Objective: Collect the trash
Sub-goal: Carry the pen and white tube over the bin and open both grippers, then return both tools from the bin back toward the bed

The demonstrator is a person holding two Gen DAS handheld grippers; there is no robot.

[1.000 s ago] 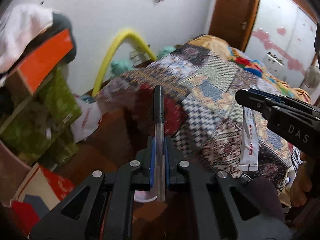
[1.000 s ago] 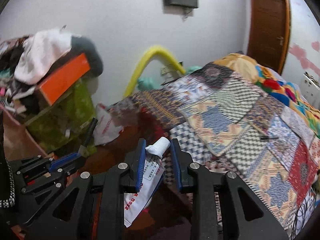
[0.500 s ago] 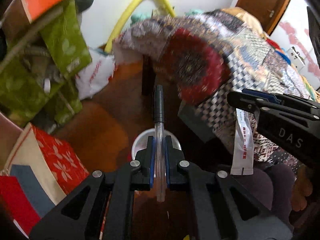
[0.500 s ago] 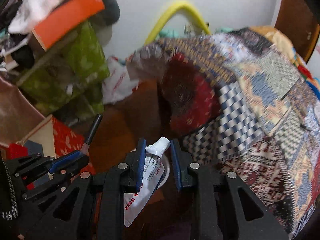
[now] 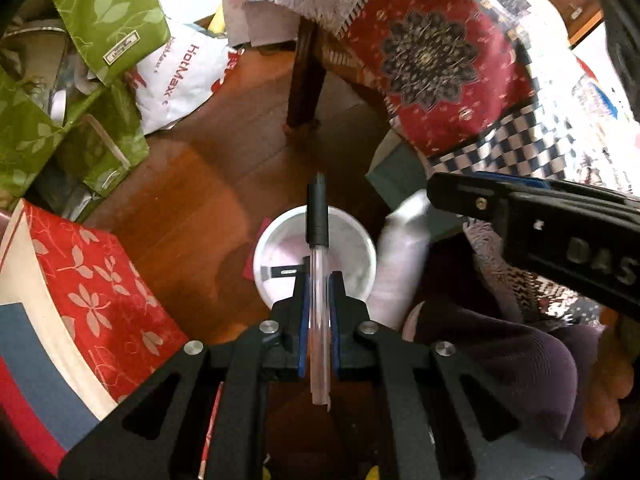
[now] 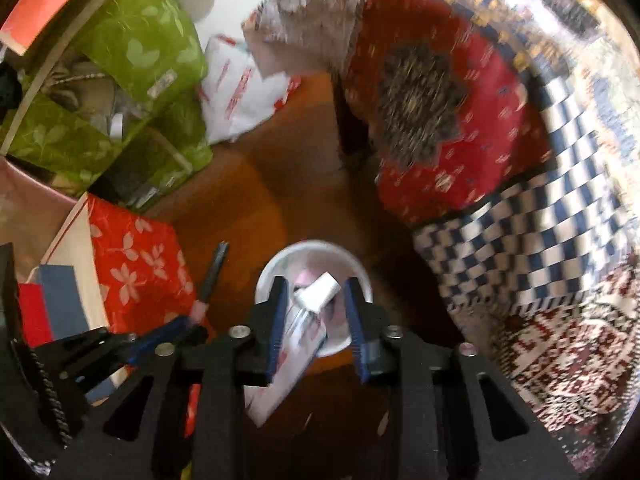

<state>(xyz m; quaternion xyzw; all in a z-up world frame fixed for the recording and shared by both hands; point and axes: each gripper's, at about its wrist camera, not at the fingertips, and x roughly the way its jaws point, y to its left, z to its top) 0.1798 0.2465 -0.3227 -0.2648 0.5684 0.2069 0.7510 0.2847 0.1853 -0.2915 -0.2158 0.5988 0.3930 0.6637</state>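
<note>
A small white round bin (image 5: 267,240) stands on the wooden floor. My left gripper (image 5: 318,280) hangs right above it, pointing steeply down, shut on a clear pen with a black cap (image 5: 317,216). My right gripper (image 6: 316,284) is also over the bin (image 6: 276,266). Its jaws are opening, and the white tube with red print (image 6: 298,340) lies loose and tilted between them, its cap (image 6: 318,295) clear of the right pad. The left wrist view shows the tube as a white blur (image 5: 400,264) beside the bin.
Green leaf-print bags (image 5: 100,20) and a red flowered box (image 5: 92,288) crowd the left. A white plastic bag (image 5: 180,76) lies behind them. The bed leg (image 5: 304,76) and hanging patchwork quilt (image 5: 432,60) close the right, above a person's purple-socked foot (image 5: 500,352).
Both grippers sank toward the floor and tipped downward, bringing the white bin into view beneath them. The right jaws spread and the tube came loose. The pen stays clamped.
</note>
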